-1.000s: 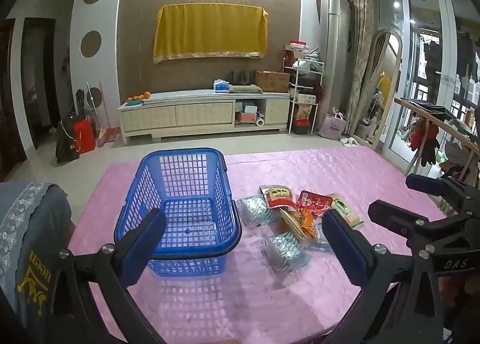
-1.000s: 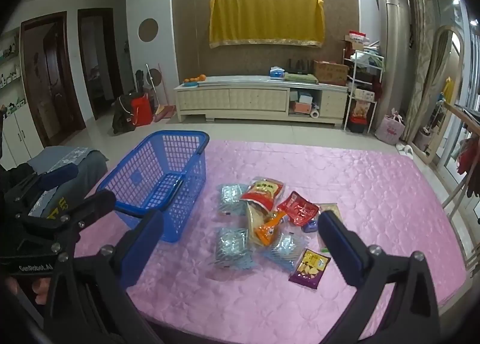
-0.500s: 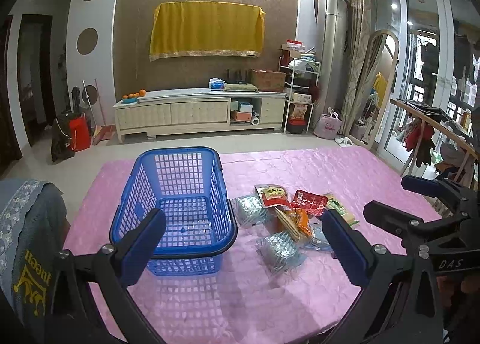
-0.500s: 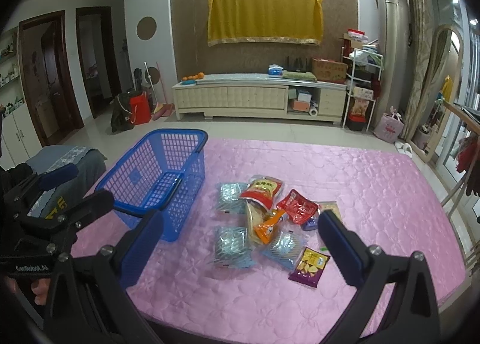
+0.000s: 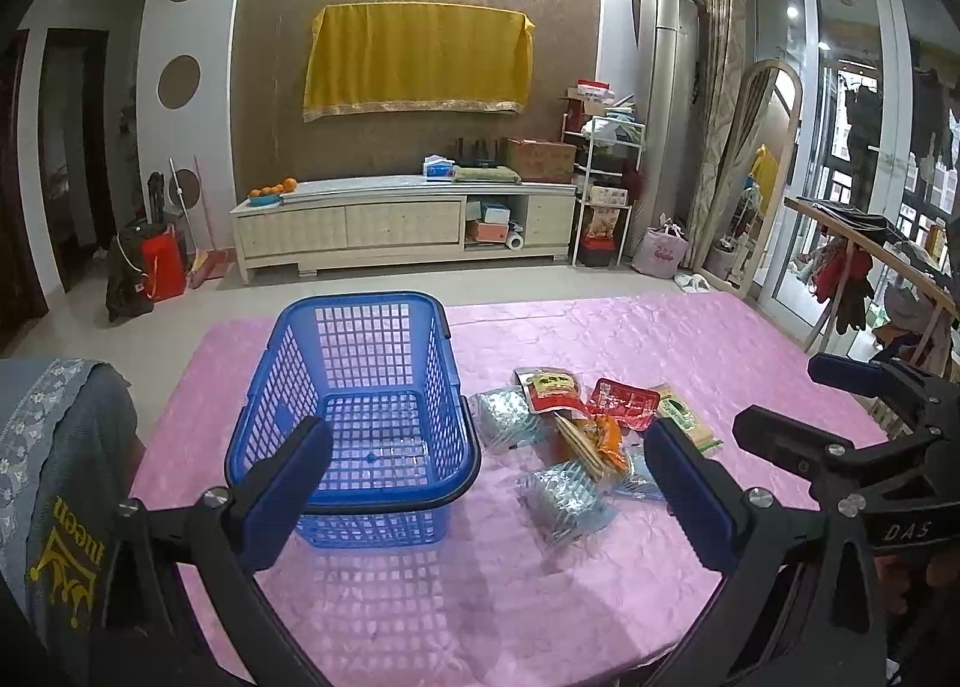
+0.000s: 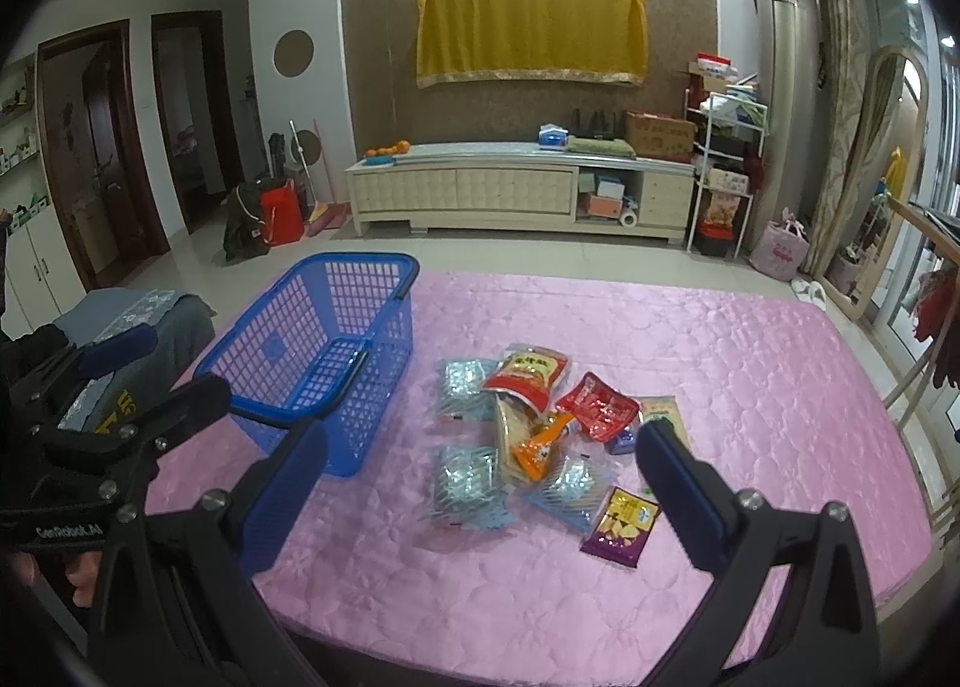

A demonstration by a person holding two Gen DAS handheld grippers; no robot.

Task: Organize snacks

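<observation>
With both claws, left [image 5: 486, 483] and right [image 6: 480, 483], wide open and empty, grabbing overlapped snacks [image 6: 540, 423] risks dragging neighbours off the table [image 6: 750, 363] instead of into the basket [image 6: 327, 348].

light: bright overhead, glare at ceiling | shadows: soft | focus: sharp | edges: fisheye bending, black corners

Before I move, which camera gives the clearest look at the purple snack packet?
The right wrist view: the purple snack packet lies fully visible at the near edge of the snack pile, just left of the right gripper's right finger. In the left wrist view I cannot pick it out; the left gripper's finger seems to cover that spot.
</observation>
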